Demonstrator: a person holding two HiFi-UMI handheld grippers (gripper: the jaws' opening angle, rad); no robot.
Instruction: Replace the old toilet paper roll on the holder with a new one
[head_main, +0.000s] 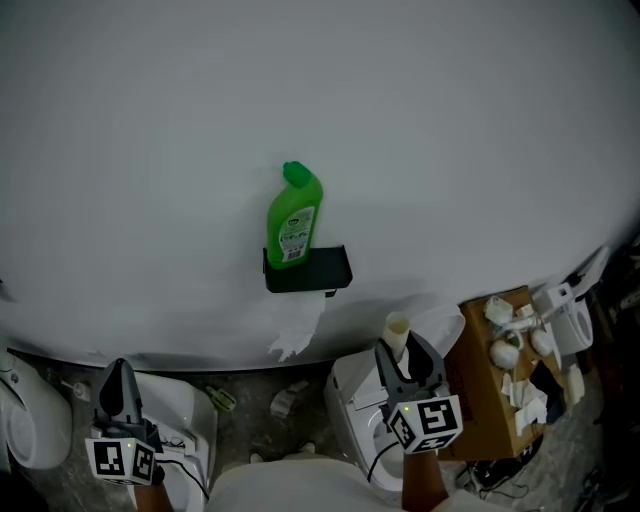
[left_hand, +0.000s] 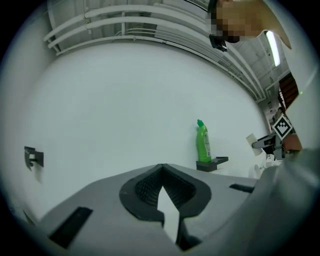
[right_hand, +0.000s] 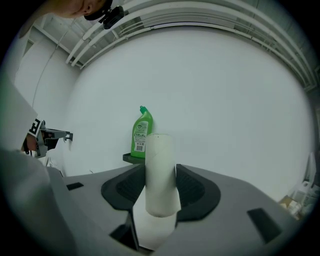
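Toilet-paper tube (right_hand: 160, 170), lower centre, is sitting clamped upright in the right gripper (head_main: 408, 358) while the left gripper (left_hand: 161, 176) is hanging shut, empty; reaching carelessly for the holder (head_main: 307, 270) risks toppling the green cleaner bottle (head_main: 294, 215) standing on it.

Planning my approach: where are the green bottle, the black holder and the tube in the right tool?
green bottle (head_main: 294, 225): head view, middle of its body.
black holder (head_main: 328, 268): head view, bare shelf top right of the bottle.
tube (right_hand: 160, 170): right gripper view, mid-length, between the jaws.
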